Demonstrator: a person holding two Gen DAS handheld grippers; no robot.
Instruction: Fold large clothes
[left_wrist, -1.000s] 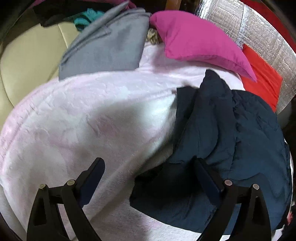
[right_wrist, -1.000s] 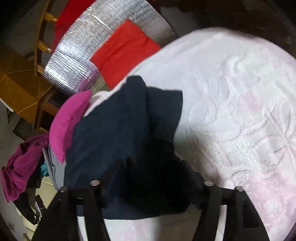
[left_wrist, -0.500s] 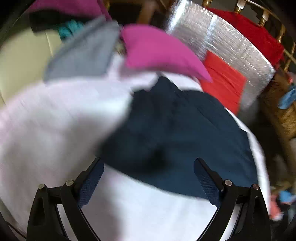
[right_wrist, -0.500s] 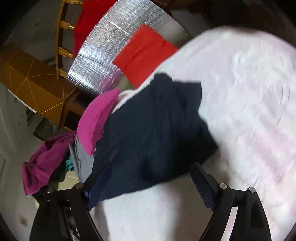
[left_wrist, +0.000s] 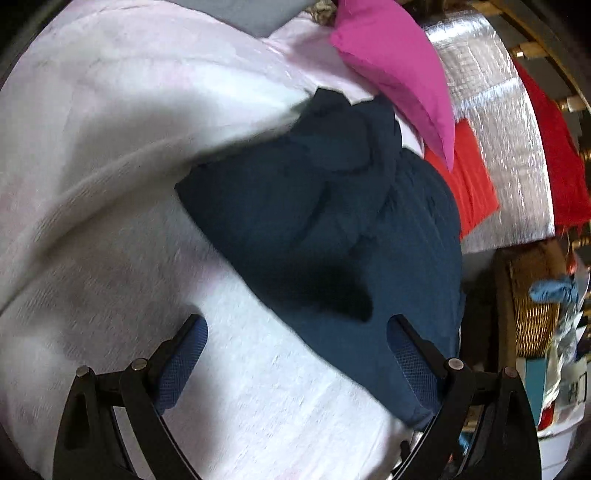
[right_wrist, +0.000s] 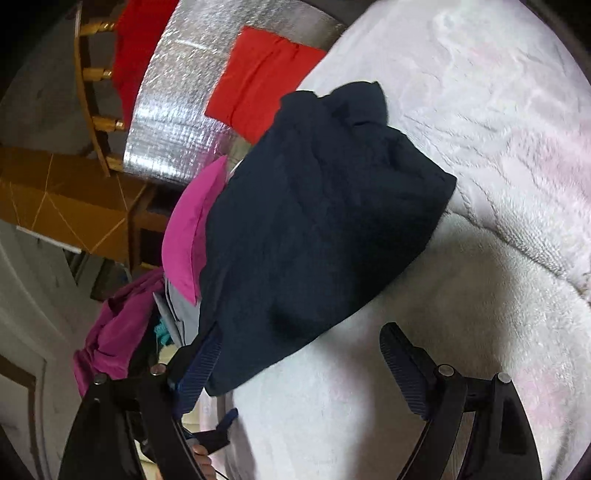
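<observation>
Lying bunched on a pale pink blanket (left_wrist: 110, 184), a dark navy garment (left_wrist: 332, 229) fills the middle of both views. The left gripper (left_wrist: 295, 354) has its fingers spread wide with nothing held. The right gripper (right_wrist: 299, 365) has just been opening; its fingers stand apart, gripping nothing. A magenta pillow (left_wrist: 399, 62) touches the garment's far edge.

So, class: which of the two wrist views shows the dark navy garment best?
The right wrist view: the navy garment lies whole and fairly sharp on the pale blanket. In the left wrist view the garment is blurrier, and its lower corner is hidden behind one finger of the gripper.
</observation>
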